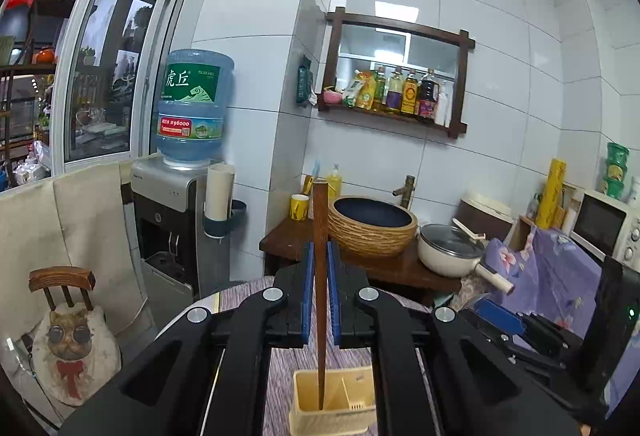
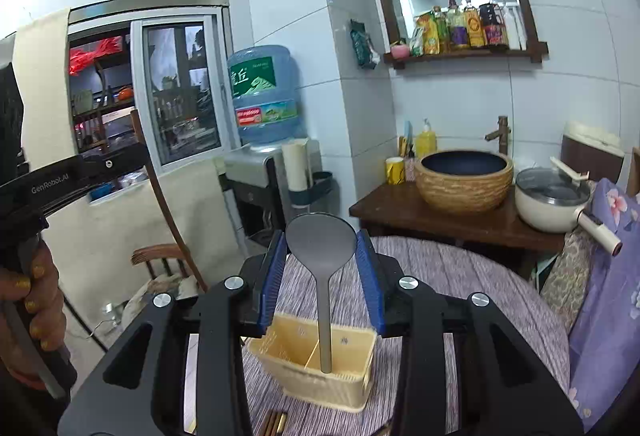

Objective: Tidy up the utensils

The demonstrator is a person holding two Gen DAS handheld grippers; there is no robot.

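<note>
A cream plastic utensil holder stands on the striped tablecloth; it also shows in the right wrist view. My left gripper is shut on a brown wooden chopstick, held upright with its tip inside the holder. My right gripper holds a grey spoon by its bowl between the blue pads, handle down in the holder's right compartment. The right gripper's body shows at the left wrist view's right edge.
More chopsticks lie at the table's near edge. Behind the round table stands a wooden counter with a woven basin, a lidded pot and a yellow cup. A water dispenser and a chair stand left.
</note>
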